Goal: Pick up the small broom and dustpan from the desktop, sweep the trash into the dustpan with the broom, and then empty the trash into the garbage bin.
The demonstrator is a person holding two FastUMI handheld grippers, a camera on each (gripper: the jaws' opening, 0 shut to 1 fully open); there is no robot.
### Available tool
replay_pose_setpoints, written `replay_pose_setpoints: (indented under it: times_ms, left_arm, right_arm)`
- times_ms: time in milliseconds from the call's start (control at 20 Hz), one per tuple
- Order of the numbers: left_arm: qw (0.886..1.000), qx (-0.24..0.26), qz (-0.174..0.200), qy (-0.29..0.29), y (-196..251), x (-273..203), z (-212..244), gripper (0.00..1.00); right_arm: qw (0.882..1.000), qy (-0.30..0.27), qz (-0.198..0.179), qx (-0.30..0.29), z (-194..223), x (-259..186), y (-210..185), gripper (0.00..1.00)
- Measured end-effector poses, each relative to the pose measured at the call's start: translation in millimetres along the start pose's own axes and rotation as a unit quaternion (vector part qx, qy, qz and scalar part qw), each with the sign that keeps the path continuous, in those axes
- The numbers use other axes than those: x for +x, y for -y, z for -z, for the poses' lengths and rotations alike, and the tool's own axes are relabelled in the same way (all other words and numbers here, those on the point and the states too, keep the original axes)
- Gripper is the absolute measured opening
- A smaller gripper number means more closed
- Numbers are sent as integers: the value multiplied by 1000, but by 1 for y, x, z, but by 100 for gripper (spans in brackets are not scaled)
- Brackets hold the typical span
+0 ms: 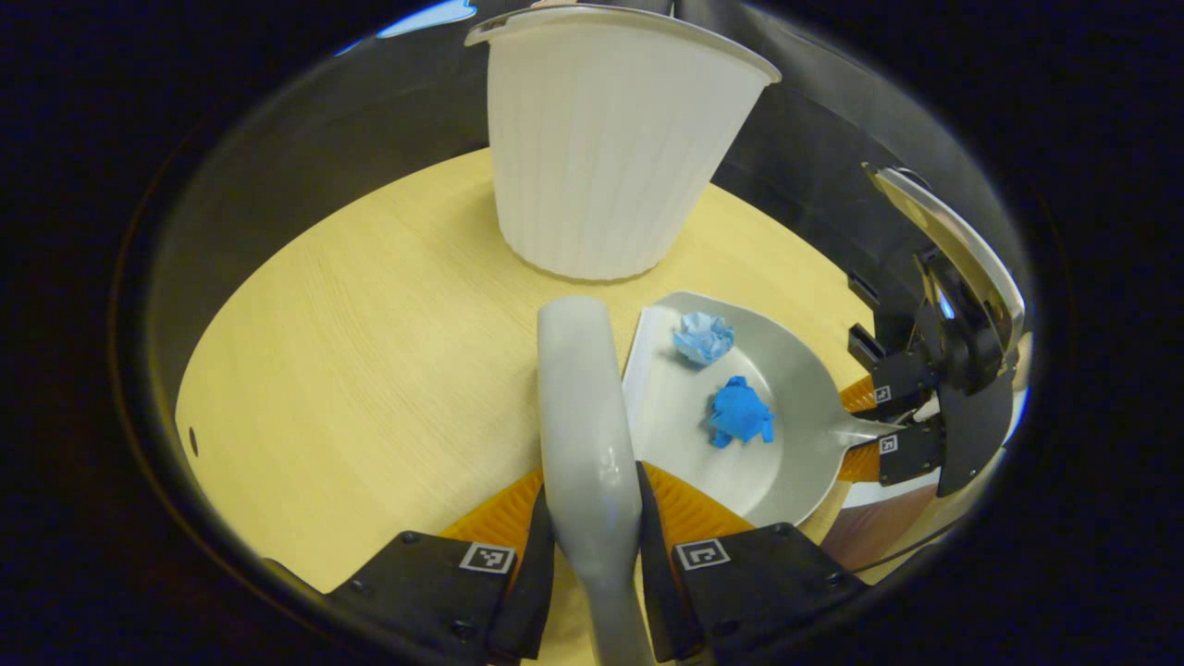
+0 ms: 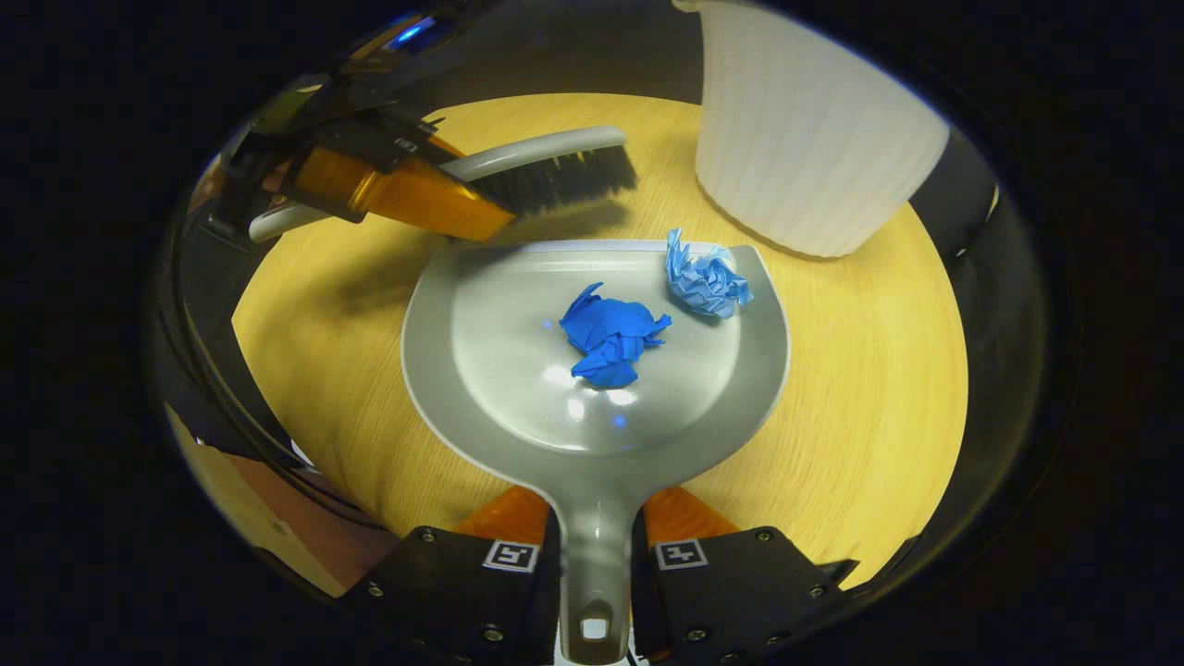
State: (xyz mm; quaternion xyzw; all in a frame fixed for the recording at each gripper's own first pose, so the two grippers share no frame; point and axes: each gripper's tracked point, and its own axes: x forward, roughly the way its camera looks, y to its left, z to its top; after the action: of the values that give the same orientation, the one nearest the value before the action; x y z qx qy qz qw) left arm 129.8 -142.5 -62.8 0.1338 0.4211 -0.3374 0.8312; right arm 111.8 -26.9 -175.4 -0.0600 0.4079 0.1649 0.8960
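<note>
Now both jaws grip: broom point(image 1: 583, 416) and dustpan point(image 2: 592, 370) mouths aim binward.

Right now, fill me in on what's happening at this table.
A person is sweeping up with two hand-held tongs. The left tongs grip the small broom, held just beyond the dustpan's open edge. The right tongs clamp the dustpan by its handle. Both crumpled blue scraps, one dark and one pale, already lie in the pan. The white garbage bin stands close by, not yet used.
</note>
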Motion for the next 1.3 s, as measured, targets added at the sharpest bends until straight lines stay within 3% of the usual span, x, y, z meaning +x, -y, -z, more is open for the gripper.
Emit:
replay_pose_setpoints:
  times_ms: [500,1300]
  left_arm:
    - [999,-42,-18,21,-25,-37,25,49]
    - [990,-116,-72,38,-75,-134,75,49]
  right_arm:
    - [998,11,52,44,-20,-15,9,31]
    - [999,32,14,24,-105,-118,51,31]
